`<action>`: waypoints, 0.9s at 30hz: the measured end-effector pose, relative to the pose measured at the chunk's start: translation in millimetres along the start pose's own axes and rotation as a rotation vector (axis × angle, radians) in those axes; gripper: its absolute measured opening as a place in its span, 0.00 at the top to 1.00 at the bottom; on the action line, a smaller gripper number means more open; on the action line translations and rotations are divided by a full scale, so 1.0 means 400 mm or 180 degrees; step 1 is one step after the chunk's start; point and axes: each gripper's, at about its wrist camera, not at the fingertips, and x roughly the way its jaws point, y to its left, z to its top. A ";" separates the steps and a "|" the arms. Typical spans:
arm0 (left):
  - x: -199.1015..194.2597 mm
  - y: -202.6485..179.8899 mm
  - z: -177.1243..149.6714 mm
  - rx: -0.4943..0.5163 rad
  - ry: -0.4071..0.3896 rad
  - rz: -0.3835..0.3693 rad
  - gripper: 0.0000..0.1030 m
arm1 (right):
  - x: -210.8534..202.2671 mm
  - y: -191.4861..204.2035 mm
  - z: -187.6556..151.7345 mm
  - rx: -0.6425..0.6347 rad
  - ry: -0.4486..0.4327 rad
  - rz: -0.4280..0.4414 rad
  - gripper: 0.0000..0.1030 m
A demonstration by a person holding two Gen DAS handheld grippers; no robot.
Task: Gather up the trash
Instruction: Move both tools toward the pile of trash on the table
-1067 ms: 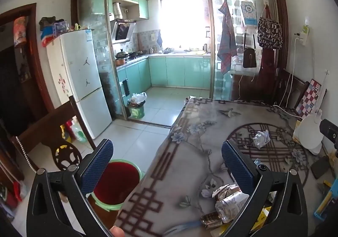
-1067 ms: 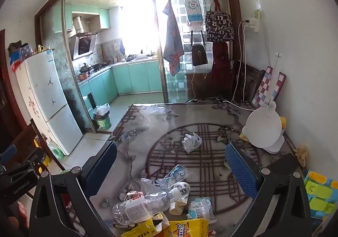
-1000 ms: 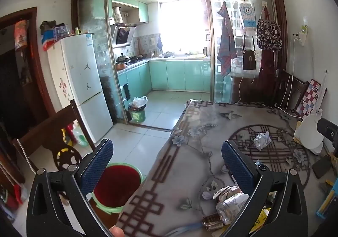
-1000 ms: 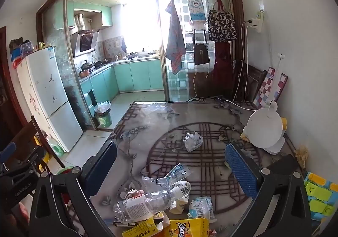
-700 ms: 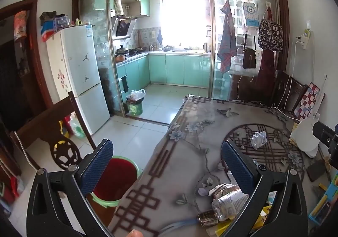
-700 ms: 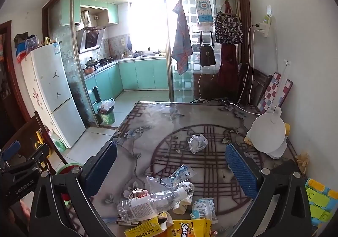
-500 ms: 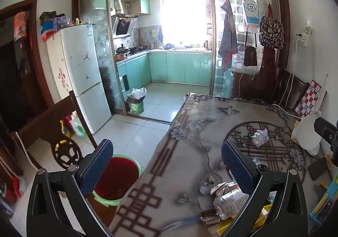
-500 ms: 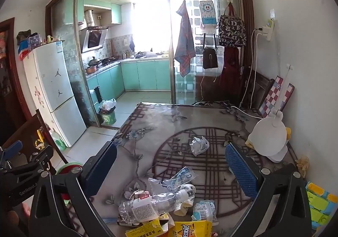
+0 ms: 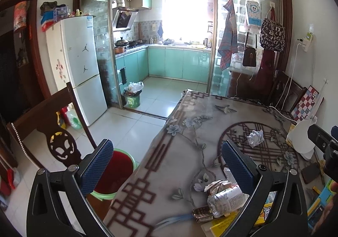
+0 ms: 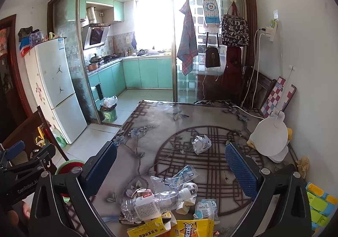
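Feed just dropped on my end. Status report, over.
Left gripper and right gripper open, empty, above the table. Trash pile untouched at near edge. Red bin on floor beside table. Nothing in the way.

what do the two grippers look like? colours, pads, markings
Both alike: left gripper and right gripper have matte black angular frames with triangular cutouts, silver pivot screws, and blue textured pads. White "GenRobot.AI" lettering shows on the left one's body.

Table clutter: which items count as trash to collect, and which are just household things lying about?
Trash job: plastic bottle, crumpled wrapper, yellow cartons, red bin.
Lying about: white lamp, checkered board, toy blocks.
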 end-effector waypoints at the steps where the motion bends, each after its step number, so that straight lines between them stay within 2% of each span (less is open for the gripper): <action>1: -0.001 -0.001 -0.001 0.0014 0.0001 0.0016 0.00 | 0.000 0.001 -0.002 0.0003 0.0014 0.0004 0.00; 9: -0.009 -0.009 -0.008 0.0044 0.0013 0.0018 0.00 | 0.000 0.010 -0.014 -0.0011 0.0104 0.0026 0.00; 27: -0.013 -0.008 -0.006 0.0042 0.0014 0.0111 0.00 | 0.005 0.008 -0.023 -0.0017 0.0119 0.0029 0.00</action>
